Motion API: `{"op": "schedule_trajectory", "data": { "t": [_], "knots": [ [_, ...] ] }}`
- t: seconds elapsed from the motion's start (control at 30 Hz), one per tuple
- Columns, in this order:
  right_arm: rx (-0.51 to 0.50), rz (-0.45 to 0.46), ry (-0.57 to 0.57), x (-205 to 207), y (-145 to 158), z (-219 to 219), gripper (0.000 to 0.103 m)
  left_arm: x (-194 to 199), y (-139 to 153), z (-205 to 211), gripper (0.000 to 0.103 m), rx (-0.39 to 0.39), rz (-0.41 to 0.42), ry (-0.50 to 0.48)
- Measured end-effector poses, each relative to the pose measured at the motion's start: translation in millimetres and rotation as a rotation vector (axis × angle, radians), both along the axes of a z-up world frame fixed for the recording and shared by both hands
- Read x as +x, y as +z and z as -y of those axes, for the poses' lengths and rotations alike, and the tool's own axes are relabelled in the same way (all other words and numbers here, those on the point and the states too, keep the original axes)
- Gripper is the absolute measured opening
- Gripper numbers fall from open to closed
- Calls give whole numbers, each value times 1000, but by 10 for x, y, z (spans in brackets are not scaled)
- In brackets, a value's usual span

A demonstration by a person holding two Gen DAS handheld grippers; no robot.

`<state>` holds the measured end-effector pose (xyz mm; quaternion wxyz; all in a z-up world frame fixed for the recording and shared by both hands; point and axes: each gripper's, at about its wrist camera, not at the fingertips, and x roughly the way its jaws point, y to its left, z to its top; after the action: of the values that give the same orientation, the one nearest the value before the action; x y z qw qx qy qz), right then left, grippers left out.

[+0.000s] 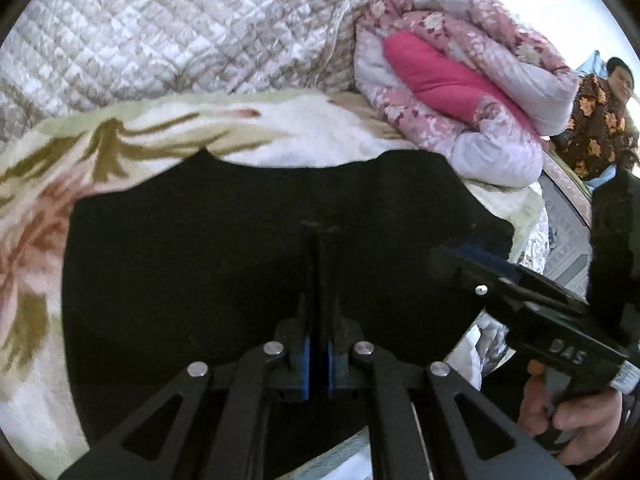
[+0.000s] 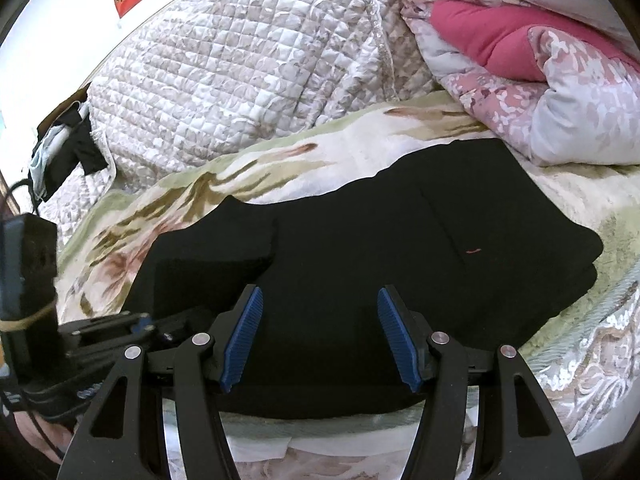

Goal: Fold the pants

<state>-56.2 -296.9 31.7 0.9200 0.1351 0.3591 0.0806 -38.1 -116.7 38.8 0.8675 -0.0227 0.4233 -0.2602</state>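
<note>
The bed (image 2: 360, 152), covered by a pale flowered blanket, fills both views, and it serves as the flat place for folding. A quilted cream cover (image 2: 248, 64) rises across the upper left of the right wrist view, and a rolled pink floral quilt (image 2: 540, 92) with a crimson lining sits in the upper right, pushed back, probably to leave room. A person in a patterned top (image 1: 600, 120) sits at the right edge of the left wrist view.

The black pants (image 2: 360, 248) lie spread across the middle of the blanket, already doubled into a broad slab, with one thicker flap folded over at the left.

The left gripper (image 1: 319, 248) is clenched, its blue pads pressed together; whether a thin edge of cloth is pinched between them cannot be told against the black fabric. The right gripper (image 2: 320, 340) is released, jaws wide and empty just above the near edge of the pants, seemingly ready to take a hem.
</note>
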Motion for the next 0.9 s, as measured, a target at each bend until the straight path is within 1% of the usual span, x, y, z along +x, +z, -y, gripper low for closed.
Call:
{"op": "schedule_trajectory", "data": {
  "t": [0.17, 0.23, 0.3, 0.37, 0.4, 0.43, 0.47, 0.5, 0.53, 0.57, 0.63, 0.67, 0.73, 0.8, 0.9],
  "knots": [
    [-3, 9, -2, 8, 0, -12, 60, -64, 18, 51, 6, -17, 24, -36],
    [-4, 4, -5, 17, -10, -8, 60, -70, -1, 69, 6, -36, 14, -52],
    [1, -11, -8, 34, -40, 2, 60, -71, -35, 83, 6, -32, 13, -58],
    [6, -19, -9, 46, -54, 8, 60, -35, -90, 61, 8, -51, -32, -71],
    [11, -21, -8, 47, -57, 13, 60, -29, -97, 44, 10, -64, -56, -80],
    [19, -20, -6, 46, -57, 17, 60, -52, -72, 34, 15, -68, -56, -88],
    [32, -22, -1, 48, -59, 23, 60, -100, -19, 21, 18, -77, -47, -107],
    [49, -25, 3, 51, -63, 32, 60, -142, 22, -14, 26, -94, -42, -123],
    [70, -32, 10, 58, -68, 40, 60, -183, 83, -68, 31, -116, -33, -134],
    [98, -44, 25, 76, -74, 40, 60, -208, 139, -120, 33, -123, -17, -133],
    [145, -63, 61, 114, -87, 15, 60, -220, 266, -286, 34, -111, 32, -85],
    [169, -69, 89, 147, -88, -18, 60, -192, 299, -376, 34, -101, 46, -49],
    [180, -80, 124, 219, -89, -77, 60, -92, 325, -593, 35, -71, 68, 47],
    [165, -112, 166, 366, -115, -165, 59, 33, 278, -801, 35, -31, 69, 143],
    [149, -158, 179, 562, -202, -231, 56, 132, 160, -978, 35, 44, 59, 250]
  ]
}}
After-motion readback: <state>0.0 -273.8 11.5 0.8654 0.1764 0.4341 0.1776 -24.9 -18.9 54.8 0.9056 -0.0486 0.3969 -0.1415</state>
